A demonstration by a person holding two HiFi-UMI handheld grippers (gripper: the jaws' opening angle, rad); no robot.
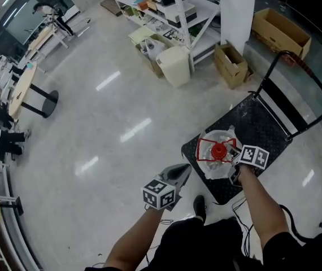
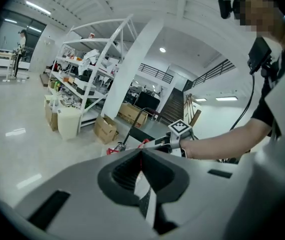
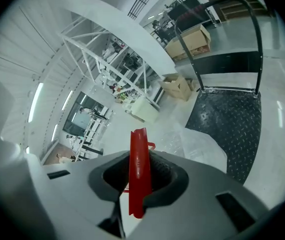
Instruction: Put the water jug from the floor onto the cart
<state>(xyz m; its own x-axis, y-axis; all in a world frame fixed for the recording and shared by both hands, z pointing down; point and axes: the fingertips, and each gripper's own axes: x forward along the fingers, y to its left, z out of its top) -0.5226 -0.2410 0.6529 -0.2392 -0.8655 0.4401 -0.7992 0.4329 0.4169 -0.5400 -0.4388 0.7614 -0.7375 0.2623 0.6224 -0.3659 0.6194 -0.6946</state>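
Note:
The water jug [image 1: 216,165] is clear plastic with a red cap and a red carrying handle [image 1: 209,149]. In the head view it is over the near left corner of the cart's black checker-plate deck [image 1: 260,123]; whether it rests there I cannot tell. My right gripper [image 1: 234,156] is shut on the handle. In the right gripper view the red handle strip [image 3: 138,149] runs up between the jaws, with the jug's clear body [image 3: 205,151] and the deck [image 3: 232,116] beyond. My left gripper [image 1: 186,168] hangs left of the cart, jaws together and empty, its tip [image 2: 141,155] pointing toward the jug.
The cart's black push handle [image 1: 305,72] rises at its far end. Cardboard boxes [image 1: 230,64] [image 1: 281,31], a white bin [image 1: 175,65], a white pillar [image 1: 237,7] and metal shelving [image 1: 172,7] stand beyond. A round table [image 1: 24,86] is far left. My shoe [image 1: 199,206] is beside the cart.

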